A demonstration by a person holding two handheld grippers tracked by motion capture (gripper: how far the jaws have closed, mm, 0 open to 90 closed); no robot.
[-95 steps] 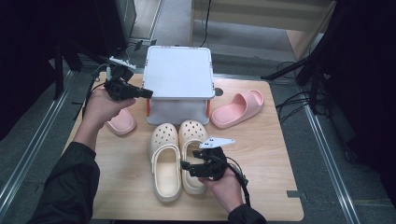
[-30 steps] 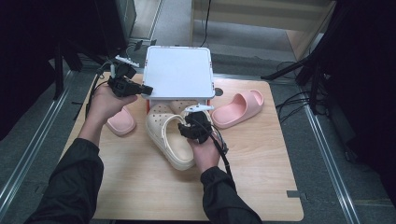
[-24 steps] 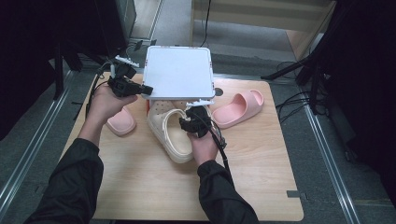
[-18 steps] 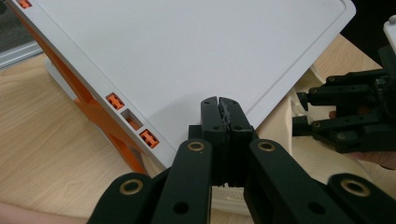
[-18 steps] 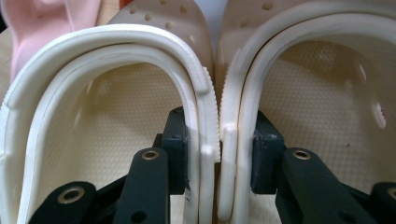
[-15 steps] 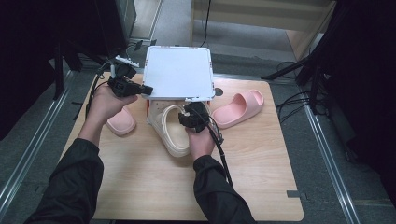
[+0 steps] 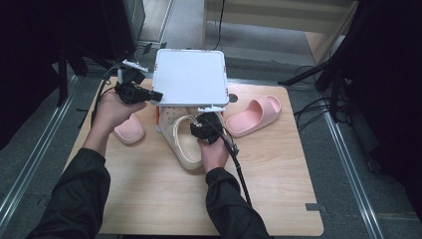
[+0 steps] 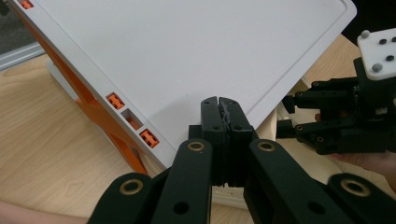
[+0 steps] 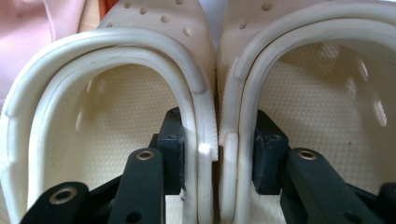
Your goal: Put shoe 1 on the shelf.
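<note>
Clogs (image 7: 185,135), cream pair, side by side on table (image 7: 278,194), toes under raised lid (image 7: 189,77). Right tongs (image 9: 217,154) clamped on both inner walls together. Left tongs (image 8: 219,109) pinched on lid edge. Pink slides (image 7: 251,115) either side.

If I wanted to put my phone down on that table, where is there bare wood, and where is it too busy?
The near half of the table is bare wood, bordered by the cream clogs and the person's two sleeves. The right edge beyond the pink slide is free too. It is crowded at the far side: the left gripper lifts the white lid while the right gripper pushes both clogs under it.
</note>
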